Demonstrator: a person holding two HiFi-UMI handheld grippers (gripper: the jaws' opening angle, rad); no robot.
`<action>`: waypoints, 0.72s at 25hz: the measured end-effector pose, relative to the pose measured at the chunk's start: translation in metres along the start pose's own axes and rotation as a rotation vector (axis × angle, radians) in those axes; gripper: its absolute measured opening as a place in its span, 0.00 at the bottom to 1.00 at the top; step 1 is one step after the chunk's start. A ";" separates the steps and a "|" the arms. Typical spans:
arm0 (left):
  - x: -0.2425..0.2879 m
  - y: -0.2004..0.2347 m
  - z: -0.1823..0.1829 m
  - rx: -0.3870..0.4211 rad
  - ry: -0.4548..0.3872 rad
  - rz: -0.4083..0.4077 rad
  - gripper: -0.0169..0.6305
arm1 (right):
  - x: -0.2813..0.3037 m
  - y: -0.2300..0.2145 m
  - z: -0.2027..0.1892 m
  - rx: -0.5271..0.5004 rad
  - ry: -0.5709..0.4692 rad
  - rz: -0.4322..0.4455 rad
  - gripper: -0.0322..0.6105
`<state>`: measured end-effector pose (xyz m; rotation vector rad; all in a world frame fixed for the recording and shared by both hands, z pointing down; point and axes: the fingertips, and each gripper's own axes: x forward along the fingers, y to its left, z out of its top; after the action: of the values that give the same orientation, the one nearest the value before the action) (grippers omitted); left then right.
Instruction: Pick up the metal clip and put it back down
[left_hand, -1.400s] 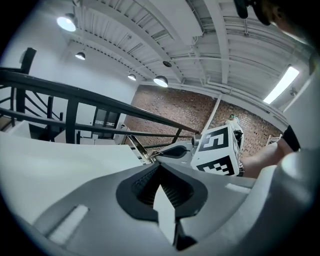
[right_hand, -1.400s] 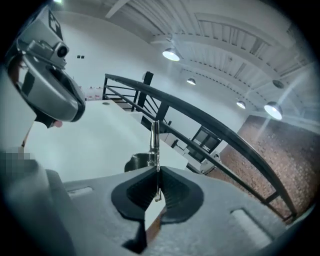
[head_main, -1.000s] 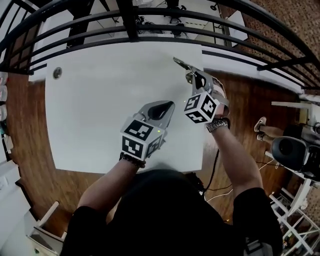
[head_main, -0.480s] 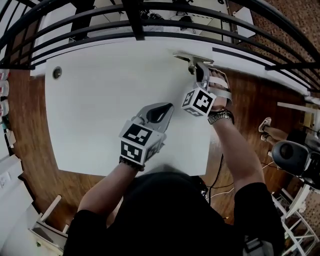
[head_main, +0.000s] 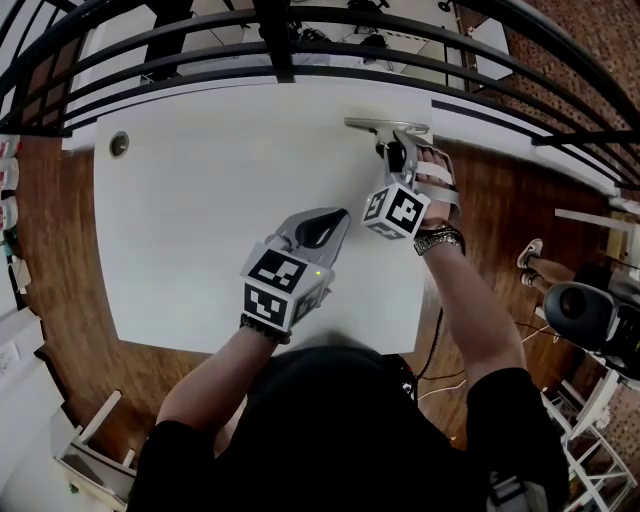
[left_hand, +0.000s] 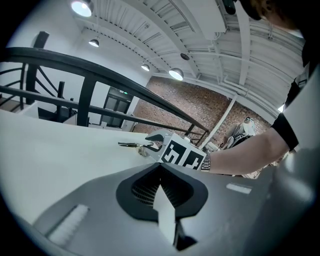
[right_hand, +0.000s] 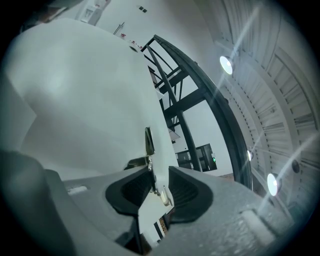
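Two grippers are held above a white table (head_main: 200, 200), one in each hand. The right gripper (head_main: 398, 148) is lowered at the table's far edge, near the right corner. The metal clip (head_main: 368, 124) lies there on the white surface, just short of the black railing (head_main: 270, 40). Its long silver lever is stretched leftward along the edge, past the gripper's tip.

In the right gripper view the clip is seen between the two jaws, with the white table showing behind it in the gap. These jaws have just been opening and are now parted, so the clip is released rather than squeezed. Whether a pad touches the metal cannot be made out.

The left gripper (head_main: 336, 216) is held nearer the person, over the middle of the table and well apart from the clip. In the left gripper view its jaws are seen brought together at the tips, with nothing caught between them. Beyond them, farther along the table, the clip and the right gripper's marker cube (head_main: 402, 210) can be seen.

A wristwatch (head_main: 440, 240) is worn on the right wrist. Brown wooden floor (head_main: 60, 250) is visible on both sides of the table.
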<state>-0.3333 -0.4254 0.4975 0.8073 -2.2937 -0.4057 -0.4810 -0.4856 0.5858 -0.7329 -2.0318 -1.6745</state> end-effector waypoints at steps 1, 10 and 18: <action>0.000 0.000 -0.001 0.002 -0.001 0.001 0.05 | 0.000 0.001 0.000 0.005 0.001 0.002 0.20; -0.013 -0.008 -0.001 0.028 -0.017 0.004 0.05 | -0.019 0.015 -0.002 0.017 0.025 0.013 0.21; -0.027 -0.027 0.006 0.064 -0.036 -0.003 0.05 | -0.058 0.008 0.002 0.082 0.007 -0.002 0.21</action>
<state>-0.3095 -0.4281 0.4669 0.8417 -2.3494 -0.3519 -0.4310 -0.4903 0.5560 -0.6966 -2.0840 -1.5825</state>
